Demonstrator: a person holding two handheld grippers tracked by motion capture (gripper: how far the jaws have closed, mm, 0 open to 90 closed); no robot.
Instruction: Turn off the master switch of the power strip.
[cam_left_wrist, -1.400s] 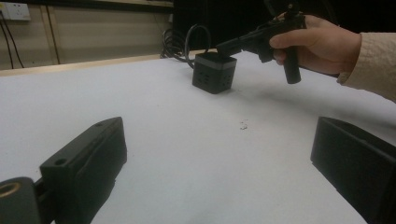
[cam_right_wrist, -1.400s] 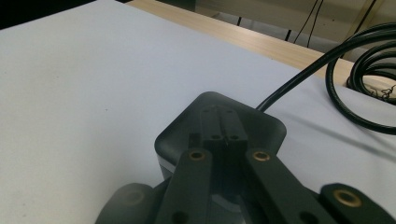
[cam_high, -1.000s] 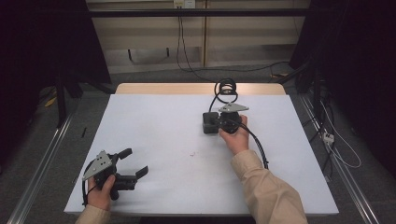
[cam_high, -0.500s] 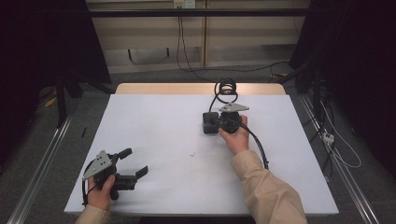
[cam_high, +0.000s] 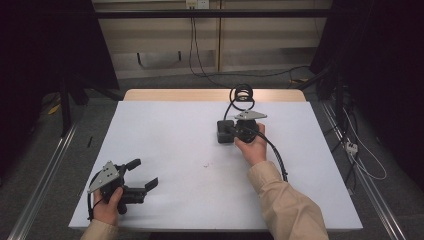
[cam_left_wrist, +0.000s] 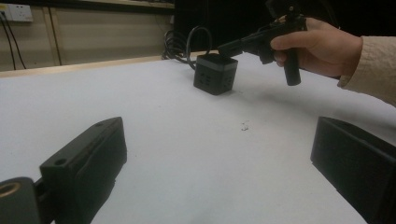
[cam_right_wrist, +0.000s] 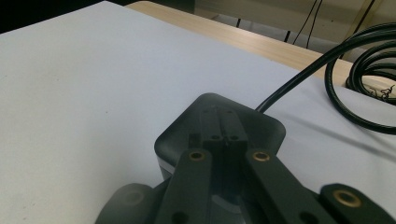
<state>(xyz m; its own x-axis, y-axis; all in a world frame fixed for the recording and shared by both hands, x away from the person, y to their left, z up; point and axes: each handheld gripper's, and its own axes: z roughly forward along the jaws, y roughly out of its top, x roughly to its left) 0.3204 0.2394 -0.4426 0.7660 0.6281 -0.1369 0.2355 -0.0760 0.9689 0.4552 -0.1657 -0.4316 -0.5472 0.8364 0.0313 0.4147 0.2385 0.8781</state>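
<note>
A black cube-shaped box (cam_high: 224, 132) with a black cable stands on the white table (cam_high: 165, 130), right of the middle. My right gripper (cam_high: 232, 131) is held in a hand just right of it, pointing left. Its jaws are shut, and their tips lie together over the box's top (cam_right_wrist: 219, 112) with nothing between them. In the left gripper view this gripper (cam_left_wrist: 225, 46) hovers just above the box (cam_left_wrist: 215, 74). My left gripper (cam_high: 143, 174) rests in a hand at the table's near left corner. It is open and nothing lies between its jaws (cam_left_wrist: 219, 135).
The box's cable runs back into a coil (cam_high: 243, 93) at the table's far edge, also in the right gripper view (cam_right_wrist: 369, 79). A small speck (cam_high: 206, 164) lies on the white surface between the two grippers. Metal rails run beside the table on both sides.
</note>
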